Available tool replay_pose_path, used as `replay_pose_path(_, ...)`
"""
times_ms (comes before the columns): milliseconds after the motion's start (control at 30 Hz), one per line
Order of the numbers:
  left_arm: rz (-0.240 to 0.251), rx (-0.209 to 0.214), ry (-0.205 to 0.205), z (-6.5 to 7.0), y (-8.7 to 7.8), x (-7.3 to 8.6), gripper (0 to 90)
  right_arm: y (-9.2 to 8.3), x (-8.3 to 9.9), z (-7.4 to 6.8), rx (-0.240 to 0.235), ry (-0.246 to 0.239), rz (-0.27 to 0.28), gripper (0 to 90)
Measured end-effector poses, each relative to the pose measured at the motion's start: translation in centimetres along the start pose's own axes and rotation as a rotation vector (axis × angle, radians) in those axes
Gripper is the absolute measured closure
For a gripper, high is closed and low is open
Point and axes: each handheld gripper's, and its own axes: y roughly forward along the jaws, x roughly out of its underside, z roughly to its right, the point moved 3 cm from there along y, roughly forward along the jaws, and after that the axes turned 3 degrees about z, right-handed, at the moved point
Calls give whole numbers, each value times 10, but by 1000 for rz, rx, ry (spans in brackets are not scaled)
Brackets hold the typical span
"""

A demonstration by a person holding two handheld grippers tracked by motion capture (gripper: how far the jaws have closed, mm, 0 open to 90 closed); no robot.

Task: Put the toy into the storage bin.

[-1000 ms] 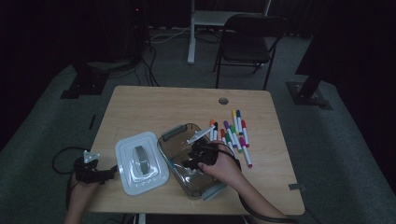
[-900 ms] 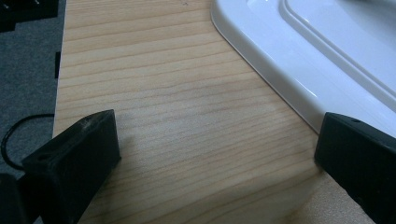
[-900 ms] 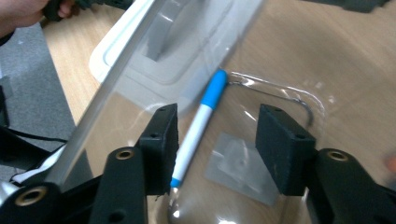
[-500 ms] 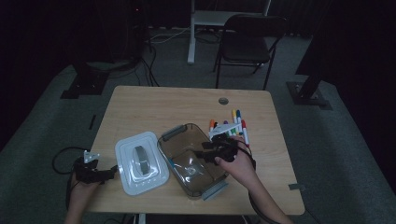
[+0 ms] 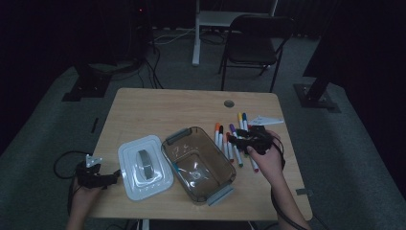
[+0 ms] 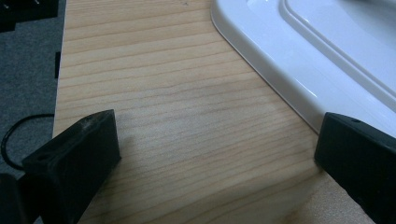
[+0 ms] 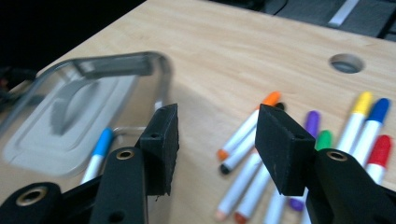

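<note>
Right gripper point(image 5: 241, 140), jaws half-open and empty, has swung from the clear bin point(image 5: 198, 163) to the markers point(image 5: 234, 141) at its 3 o'clock, one blue-capped marker point(image 7: 97, 154) already binned.

Right gripper point(image 5: 238, 140) hovers over the markers point(image 5: 231, 143) (beside the clear container point(image 5: 184, 141)), left gripper point(image 5: 111, 175) by the white lid point(image 5: 134, 179)
</note>
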Motion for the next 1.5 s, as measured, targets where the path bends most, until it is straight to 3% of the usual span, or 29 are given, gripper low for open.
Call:
replay_pose_path(167,0,1,-2,0,0,0,5,1,7,27,59,39,38,501)
replay_pose_path(400,-1,1,-1,0,0,0,5,5,16,65,153,113,50,526)
replay_pose_path(500,-2,1,0,0,0,0,5,8,19,73,177,109,29,527)
replay_pose_path(567,-1,1,-1,0,0,0,5,17,27,89,228,122,-11,558)
replay_pose_path(933,-1,1,-1,0,0,0,5,53,55,129,294,222,-117,664)
replay_pose_path(1233,-1,1,0,0,0,0,5,75,69,143,319,255,-197,686)
replay_pose_path(1500,-1,1,-1,0,0,0,5,83,76,149,331,264,-229,699)
